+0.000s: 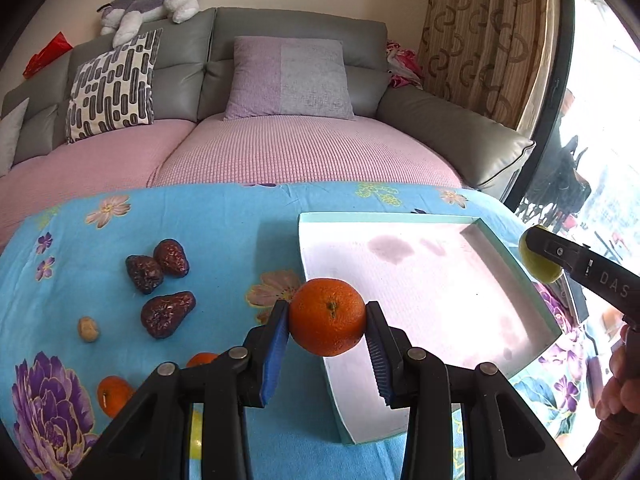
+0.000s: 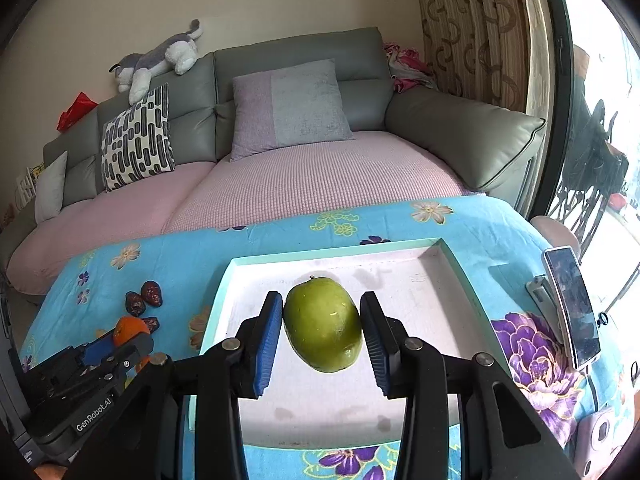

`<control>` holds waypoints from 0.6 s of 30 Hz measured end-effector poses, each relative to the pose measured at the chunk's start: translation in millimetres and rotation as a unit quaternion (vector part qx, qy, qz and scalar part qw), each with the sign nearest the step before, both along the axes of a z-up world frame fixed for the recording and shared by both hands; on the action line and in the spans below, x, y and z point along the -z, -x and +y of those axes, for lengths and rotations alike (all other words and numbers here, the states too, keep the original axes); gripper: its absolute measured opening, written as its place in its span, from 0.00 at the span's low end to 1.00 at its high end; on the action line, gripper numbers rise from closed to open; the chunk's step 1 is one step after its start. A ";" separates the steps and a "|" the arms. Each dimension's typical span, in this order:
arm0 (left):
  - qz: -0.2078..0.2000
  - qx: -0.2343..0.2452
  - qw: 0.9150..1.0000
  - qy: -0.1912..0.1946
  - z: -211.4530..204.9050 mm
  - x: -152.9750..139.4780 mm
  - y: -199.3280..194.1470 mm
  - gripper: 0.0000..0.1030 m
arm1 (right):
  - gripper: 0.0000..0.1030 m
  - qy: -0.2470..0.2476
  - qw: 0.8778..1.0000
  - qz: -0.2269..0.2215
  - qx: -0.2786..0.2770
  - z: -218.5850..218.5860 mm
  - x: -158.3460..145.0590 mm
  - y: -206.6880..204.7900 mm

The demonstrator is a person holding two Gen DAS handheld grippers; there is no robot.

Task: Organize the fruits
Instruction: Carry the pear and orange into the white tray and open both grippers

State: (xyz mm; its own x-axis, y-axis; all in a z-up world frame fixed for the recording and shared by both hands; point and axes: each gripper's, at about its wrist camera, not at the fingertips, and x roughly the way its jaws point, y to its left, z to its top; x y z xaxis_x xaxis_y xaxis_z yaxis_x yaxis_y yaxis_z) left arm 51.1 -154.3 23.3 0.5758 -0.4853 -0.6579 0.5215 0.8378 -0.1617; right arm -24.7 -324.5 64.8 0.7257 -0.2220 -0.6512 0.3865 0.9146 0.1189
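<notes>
Your right gripper clamps the green fruit w/ the tray directly below, nearer than your left gripper, pinching the orange at the tray's left edge.

The orange is bright orange. The mango is green. The tray is white with a light green rim. The cloth is blue with purple and pink flowers. The dates are dark brown.
</notes>
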 end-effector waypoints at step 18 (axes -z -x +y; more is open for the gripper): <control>0.035 0.072 0.995 -0.066 -78.2 33.2 3.5 0.39 | 0.41 -0.025 0.995 0.072 0.061 -61.0 59.0 -2.9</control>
State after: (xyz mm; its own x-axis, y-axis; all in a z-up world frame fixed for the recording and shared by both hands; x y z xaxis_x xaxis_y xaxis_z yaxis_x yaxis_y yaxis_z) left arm 47.6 -232.5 -9.9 0.4569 -0.4663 -0.7575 0.6283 0.7720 -0.0962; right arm -21.8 -385.5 5.8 0.5929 -0.2684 -0.7592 0.5114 0.8538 0.0975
